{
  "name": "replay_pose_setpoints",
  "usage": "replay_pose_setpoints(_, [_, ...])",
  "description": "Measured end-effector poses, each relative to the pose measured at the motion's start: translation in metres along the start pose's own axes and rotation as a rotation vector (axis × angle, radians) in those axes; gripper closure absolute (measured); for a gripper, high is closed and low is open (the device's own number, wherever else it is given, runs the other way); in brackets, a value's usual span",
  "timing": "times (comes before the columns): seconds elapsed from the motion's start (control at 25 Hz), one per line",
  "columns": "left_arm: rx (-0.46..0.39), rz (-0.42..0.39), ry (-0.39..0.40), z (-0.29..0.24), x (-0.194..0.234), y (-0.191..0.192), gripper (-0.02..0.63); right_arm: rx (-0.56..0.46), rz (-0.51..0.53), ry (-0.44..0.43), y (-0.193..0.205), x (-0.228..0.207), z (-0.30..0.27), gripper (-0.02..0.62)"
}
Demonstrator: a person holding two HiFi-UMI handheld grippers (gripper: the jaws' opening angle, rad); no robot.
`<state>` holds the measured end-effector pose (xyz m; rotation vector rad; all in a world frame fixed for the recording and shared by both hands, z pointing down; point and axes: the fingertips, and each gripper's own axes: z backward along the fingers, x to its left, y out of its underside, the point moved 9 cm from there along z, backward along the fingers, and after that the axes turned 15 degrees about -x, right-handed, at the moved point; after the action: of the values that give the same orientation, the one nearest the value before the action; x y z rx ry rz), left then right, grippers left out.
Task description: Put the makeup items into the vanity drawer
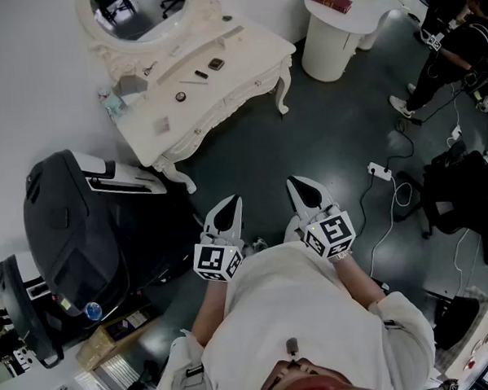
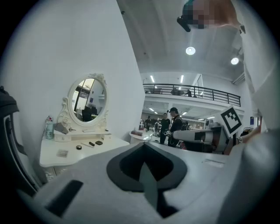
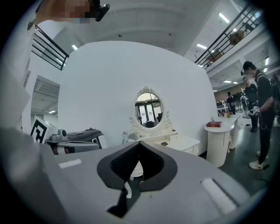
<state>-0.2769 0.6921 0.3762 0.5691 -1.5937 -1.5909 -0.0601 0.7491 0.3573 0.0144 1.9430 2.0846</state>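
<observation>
Makeup items (image 1: 197, 74) lie scattered on the vanity (image 1: 253, 55) top at upper left, well apart from the person. Left gripper (image 1: 231, 205) and right gripper (image 1: 299, 189) are both clenched on nothing and held near the chest, likely because the approach hasn't begun.

A: Where does the vanity table (image 1: 245, 51) stand?
B: Against the wall (image 1: 26, 79), well ahead of the left gripper (image 1: 231, 207) and right gripper (image 1: 301, 189), which sit side by side; the mirror (image 1: 136, 12) stands at its back edge.
A: And on its top?
B: A compact (image 1: 216, 63), a stick (image 1: 200, 73) and a round pot (image 1: 180, 96) near the middle; a bottle (image 1: 109, 103) at the left end.
A: To either side?
B: Right, a round table (image 1: 330, 51) bearing a book (image 1: 330, 0); left and nearer, a machine (image 1: 75, 231); a power strip (image 1: 379, 172) lies on the floor (image 1: 306, 138), right of the grippers.
</observation>
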Motion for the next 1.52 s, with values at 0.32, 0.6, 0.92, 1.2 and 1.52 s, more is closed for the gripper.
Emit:
replay_pose_setpoints(0.32, [0.003,0.018,-0.006,0.019,0.016,0.004,0.601,-0.003,-0.004,0.020,0.008,0.019,0.001,0.591])
replay_pose_setpoints(0.6, [-0.009,0.015,-0.042,0.013,0.022,0.004,0.601,0.009,-0.033,0.016,0.010,0.010,-0.006,0.591])
replay_pose_setpoints(0.92, [-0.042,-0.006,-0.077,-0.030,0.005,0.007,0.601,0.015,-0.042,-0.016,0.005,-0.033,-0.020,0.591])
replay_pose_setpoints(1.2, [-0.084,-0.020,-0.161,-0.075,-0.010,0.011,0.602,0.014,-0.032,-0.034,-0.001,-0.087,-0.030,0.589])
replay_pose_setpoints(1.52, [-0.084,-0.010,-0.198,-0.112,-0.035,0.026,0.601,-0.002,-0.007,-0.100,-0.010,-0.130,-0.032,0.589])
